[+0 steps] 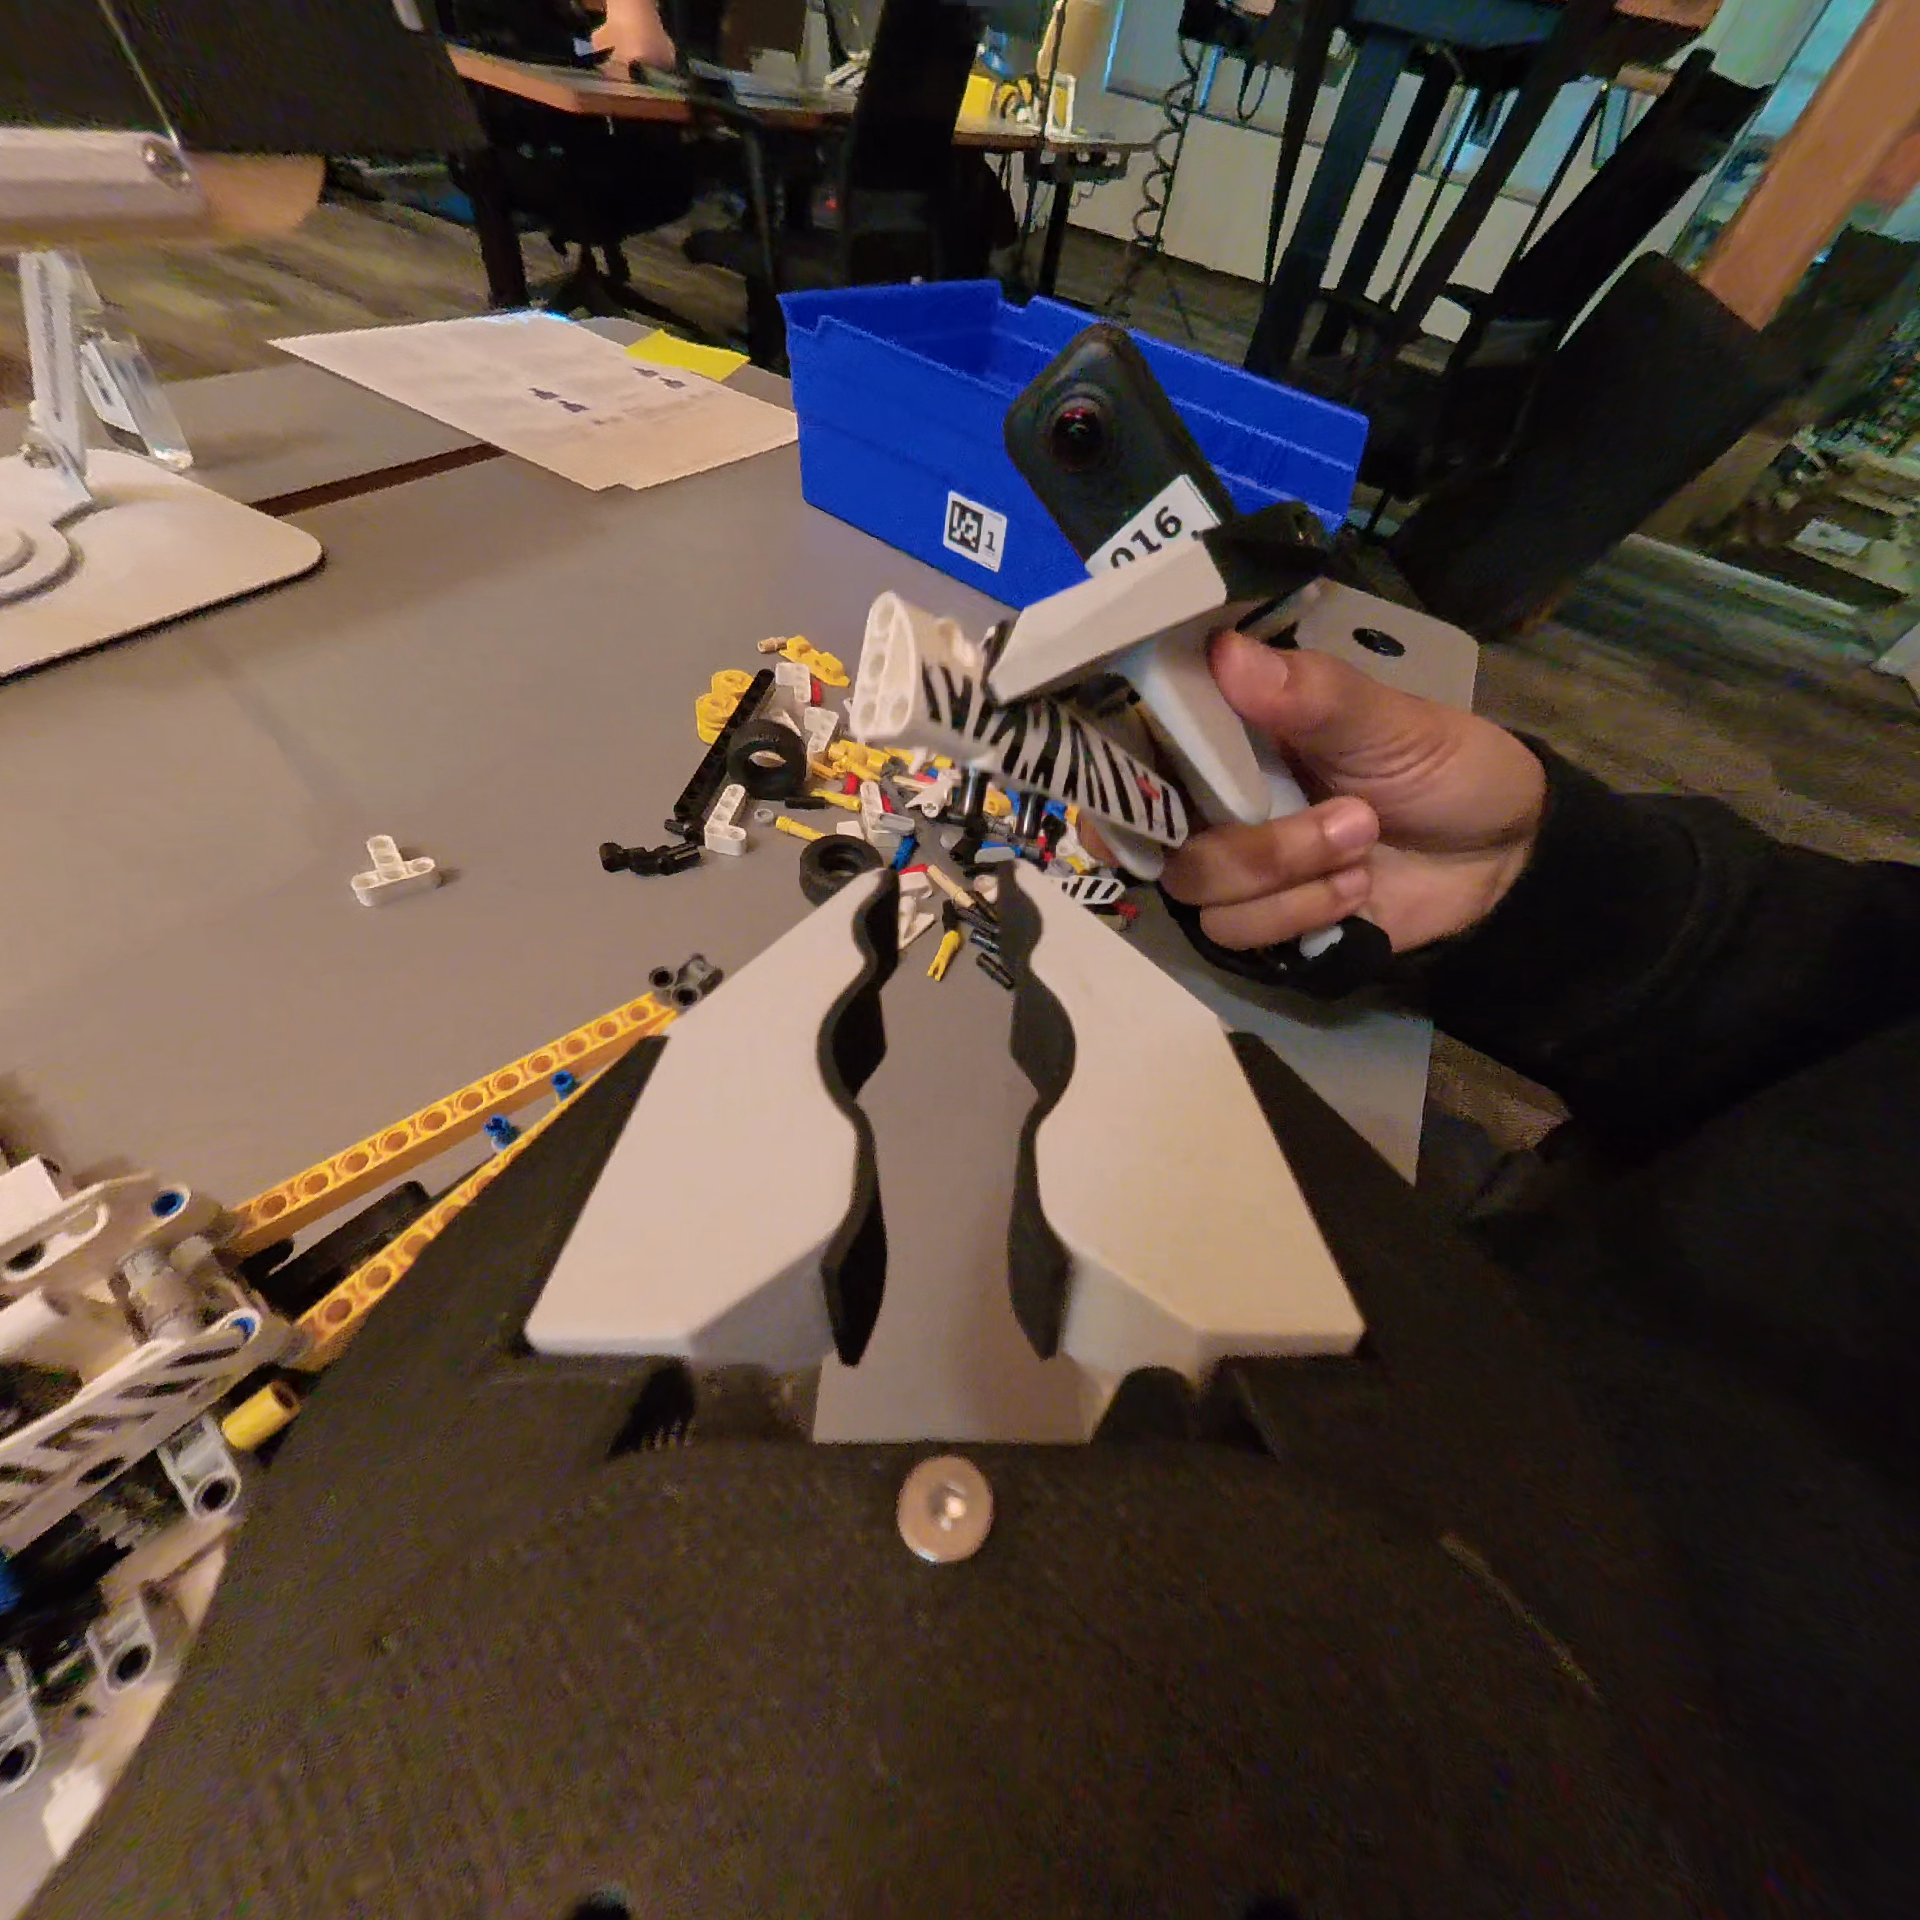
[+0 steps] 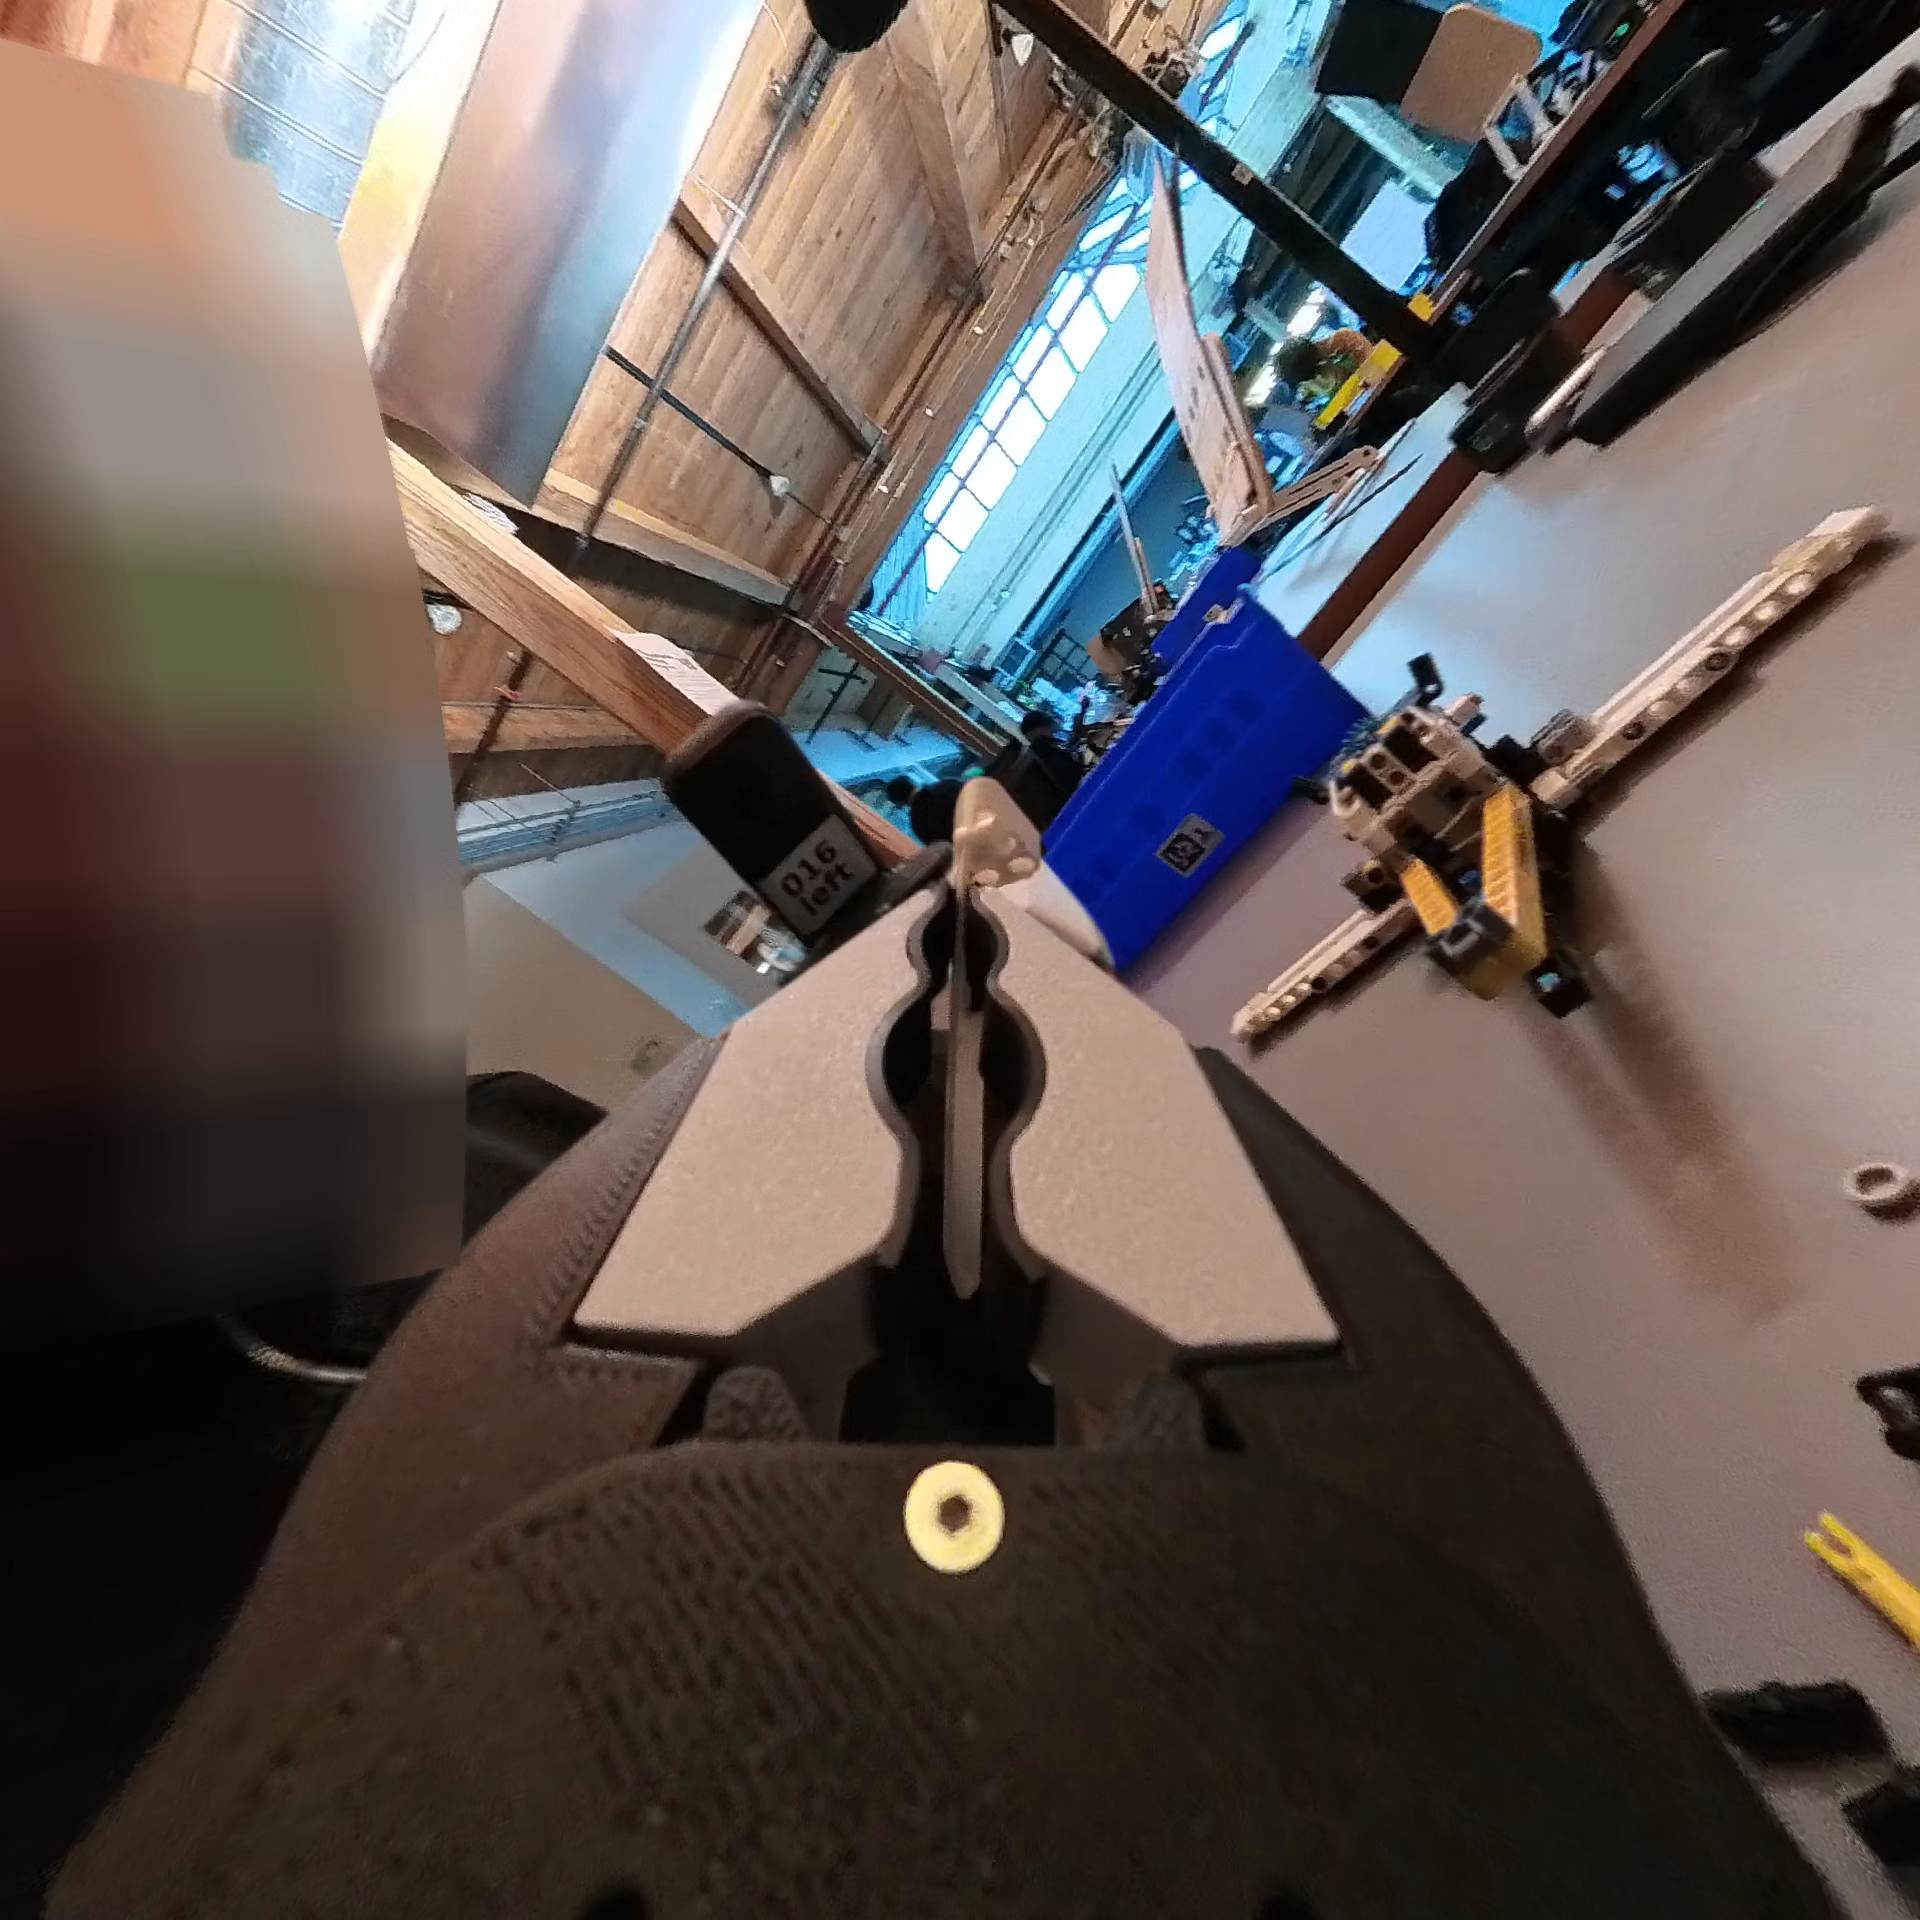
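A: Looking along the left gripper (image 1: 951, 883): jaws slightly apart, empty, above loose building pieces (image 1: 831, 774) on a grey table (image 1: 416, 675).

B: And the right view?

A: The right gripper (image 2: 966, 914) clamps a white zebra-striped panel (image 2: 992, 836), seemingly edge-on; a half-built model (image 2: 1455, 862) stands nearby, unfinished.

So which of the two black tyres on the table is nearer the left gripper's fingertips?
The lower tyre, lying just beside the left gripper's left fingertip. The other tyre sits farther back, against the long black beam.
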Motion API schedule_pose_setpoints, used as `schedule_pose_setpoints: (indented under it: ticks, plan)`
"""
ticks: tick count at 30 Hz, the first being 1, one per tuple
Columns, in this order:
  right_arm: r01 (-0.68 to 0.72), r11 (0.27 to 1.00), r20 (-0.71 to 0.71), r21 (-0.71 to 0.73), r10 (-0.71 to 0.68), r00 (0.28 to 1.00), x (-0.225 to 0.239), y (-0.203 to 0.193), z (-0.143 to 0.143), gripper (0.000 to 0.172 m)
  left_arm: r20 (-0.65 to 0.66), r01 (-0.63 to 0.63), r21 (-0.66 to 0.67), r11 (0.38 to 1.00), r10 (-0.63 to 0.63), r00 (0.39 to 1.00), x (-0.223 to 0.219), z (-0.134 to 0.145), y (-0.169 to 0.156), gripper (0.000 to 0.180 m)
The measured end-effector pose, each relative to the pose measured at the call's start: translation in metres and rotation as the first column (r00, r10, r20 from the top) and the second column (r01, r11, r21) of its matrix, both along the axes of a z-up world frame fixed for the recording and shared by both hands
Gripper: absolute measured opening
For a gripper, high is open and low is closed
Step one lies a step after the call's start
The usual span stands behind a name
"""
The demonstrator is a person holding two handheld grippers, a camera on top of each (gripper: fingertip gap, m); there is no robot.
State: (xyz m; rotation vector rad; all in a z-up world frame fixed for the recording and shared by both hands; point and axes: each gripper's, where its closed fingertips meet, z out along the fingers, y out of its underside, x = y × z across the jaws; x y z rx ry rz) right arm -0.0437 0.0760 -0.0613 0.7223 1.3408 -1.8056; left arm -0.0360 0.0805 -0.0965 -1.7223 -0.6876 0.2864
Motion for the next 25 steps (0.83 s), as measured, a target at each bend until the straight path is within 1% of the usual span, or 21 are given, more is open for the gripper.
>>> schedule_pose_setpoints:
  ticks: [1,4,5,7,9,12,15,18,20,25]
  plan:
    - [0.012,1.000,-0.021,0.022,-0.012,1.000,0.001,0.000,-0.002,0.000,-0.007,0.003,-0.004,1.000,-0.003,1.000,0.000,0.001,0.002,0.012]
    - [0.041,0.995,-0.088,0.092,-0.033,0.996,0.004,0.000,-0.007,0.000,-0.037,0.000,-0.037,0.999,-0.001,0.999,-0.001,0.005,0.005,0.013]
    - [0.048,0.993,-0.104,0.109,-0.037,0.994,0.005,0.000,-0.008,0.000,-0.047,-0.003,-0.060,0.998,0.001,0.999,-0.002,0.004,0.006,0.011]
    - [0.071,0.988,-0.132,0.137,-0.053,0.990,0.004,0.001,-0.010,0.000,-0.062,0.009,-0.113,0.994,-0.016,0.998,-0.001,0.001,0.011,0.001]
    - [0.078,0.987,-0.140,0.141,-0.058,0.988,0.003,0.004,-0.011,0.000,-0.096,-0.007,-0.159,0.987,-0.009,0.995,-0.003,-0.001,0.013,0.001]
    - [0.102,0.989,-0.139,0.107,-0.087,0.986,0.001,0.009,-0.010,0.000,-0.154,-0.033,-0.198,0.980,0.003,0.988,-0.005,0.000,0.016,0.001]
    - [0.183,0.982,-0.112,0.046,-0.177,0.978,-0.008,0.017,-0.007,0.000,-0.176,-0.086,-0.178,0.980,0.054,0.983,-0.011,0.002,0.022,0.001]
    - [0.240,0.971,-0.047,-0.025,-0.241,0.970,-0.016,0.029,-0.006,0.000,-0.151,-0.109,-0.138,0.984,0.088,0.985,-0.016,0.001,0.032,0.002]
    - [0.271,0.961,-0.019,-0.048,-0.272,0.962,-0.019,0.035,-0.009,0.000,-0.132,-0.112,-0.136,0.984,0.094,0.987,-0.019,-0.003,0.038,0.002]
    - [0.309,0.944,0.036,-0.115,-0.307,0.951,-0.024,0.047,-0.008,0.000,-0.119,-0.101,-0.133,0.986,0.085,0.989,-0.022,-0.004,0.048,0.003]
